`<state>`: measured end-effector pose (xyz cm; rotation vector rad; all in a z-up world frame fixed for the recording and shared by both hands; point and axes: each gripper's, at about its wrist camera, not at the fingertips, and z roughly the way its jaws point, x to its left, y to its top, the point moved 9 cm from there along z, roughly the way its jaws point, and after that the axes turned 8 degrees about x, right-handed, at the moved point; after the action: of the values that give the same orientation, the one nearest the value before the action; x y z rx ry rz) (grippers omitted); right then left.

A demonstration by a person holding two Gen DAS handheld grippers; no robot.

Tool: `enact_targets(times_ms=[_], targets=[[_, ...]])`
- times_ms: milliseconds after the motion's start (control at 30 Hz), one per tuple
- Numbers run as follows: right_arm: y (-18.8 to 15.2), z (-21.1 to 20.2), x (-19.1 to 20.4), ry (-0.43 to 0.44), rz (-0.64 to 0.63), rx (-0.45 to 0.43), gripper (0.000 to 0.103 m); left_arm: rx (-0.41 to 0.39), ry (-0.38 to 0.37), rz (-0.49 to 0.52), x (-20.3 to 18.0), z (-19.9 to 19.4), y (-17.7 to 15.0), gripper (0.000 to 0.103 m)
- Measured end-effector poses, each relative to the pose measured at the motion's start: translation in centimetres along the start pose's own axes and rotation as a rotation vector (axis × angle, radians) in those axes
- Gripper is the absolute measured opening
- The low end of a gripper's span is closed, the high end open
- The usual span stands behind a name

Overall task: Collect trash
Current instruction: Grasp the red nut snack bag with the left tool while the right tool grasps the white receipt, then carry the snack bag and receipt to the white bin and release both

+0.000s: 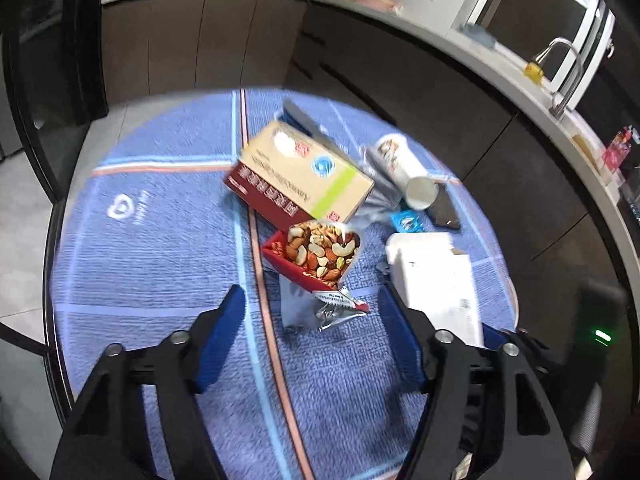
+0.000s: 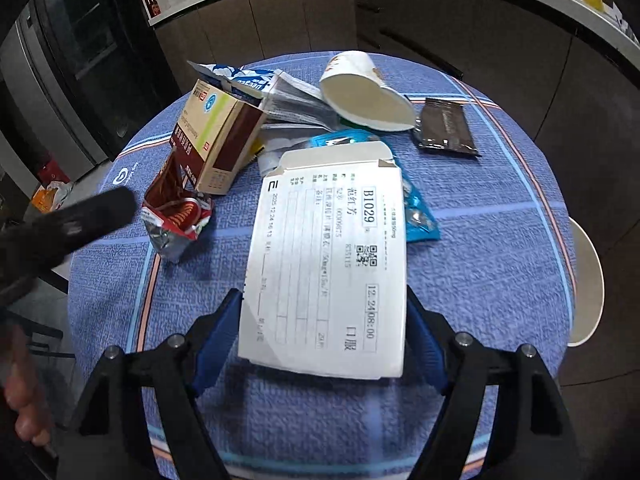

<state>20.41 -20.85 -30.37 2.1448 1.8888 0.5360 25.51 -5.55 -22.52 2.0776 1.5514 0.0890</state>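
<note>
A round desk (image 2: 500, 240) under a blue checked cloth stands in a kitchen with dark cabinets (image 1: 248, 40). Trash clusters mid-desk: the nut packet (image 1: 316, 256) before the spread left tool (image 1: 310, 320); the white medicine box (image 2: 328, 264) between the spread right tool (image 2: 324, 336) pads, contact unclear. Left view is blurred.

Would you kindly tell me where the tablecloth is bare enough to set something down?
The widest bare patch is the blue tablecloth left of the nut packet, around the heart logo. Another lies right of the white box, below the dark sachet. The far middle, around the paper cup, is crowded.
</note>
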Motion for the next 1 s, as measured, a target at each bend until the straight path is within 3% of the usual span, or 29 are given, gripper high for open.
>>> enact_targets(times_ms=[167,200,267,333,567,700,867,1000], targets=[[-0.4,-1.8,-0.6,0.01,0.003,-0.03,0.077,0.017,0.015,-0.032,0.0,2.4,1.0,0.059],[-0.7,-2.4,-1.1,0.014,0.002,-0.036,0.077,0.031,0.02,-0.036,0.1,3.2,1.2,0.039],[-1.0,-3.3,-1.5,0.023,0.003,-0.049,0.077,0.044,-0.012,-0.052,0.1,3.4,1.4,0.031],[-0.8,-4.3,-2.0,0.041,0.011,-0.067,0.077,0.03,-0.002,-0.049,0.1,2.9,1.4,0.014],[0.0,-8.9,-5.4,0.042,0.076,-0.191,0.077,-0.032,-0.056,0.065,-4.2,-1.8,0.9,0.014],[0.5,-11.6,-9.8,-0.009,0.13,-0.265,0.077,-0.049,-0.145,0.161,-9.7,-3.0,1.5,0.013],[-0.3,-12.0,-17.1,-0.097,0.198,-0.271,0.077,-0.028,-0.24,0.293,-18.4,-1.5,2.2,0.013],[-1.2,-9.6,-22.7,-0.116,0.226,-0.233,0.077,0.027,-0.297,0.359,-24.4,1.6,2.6,0.013]])
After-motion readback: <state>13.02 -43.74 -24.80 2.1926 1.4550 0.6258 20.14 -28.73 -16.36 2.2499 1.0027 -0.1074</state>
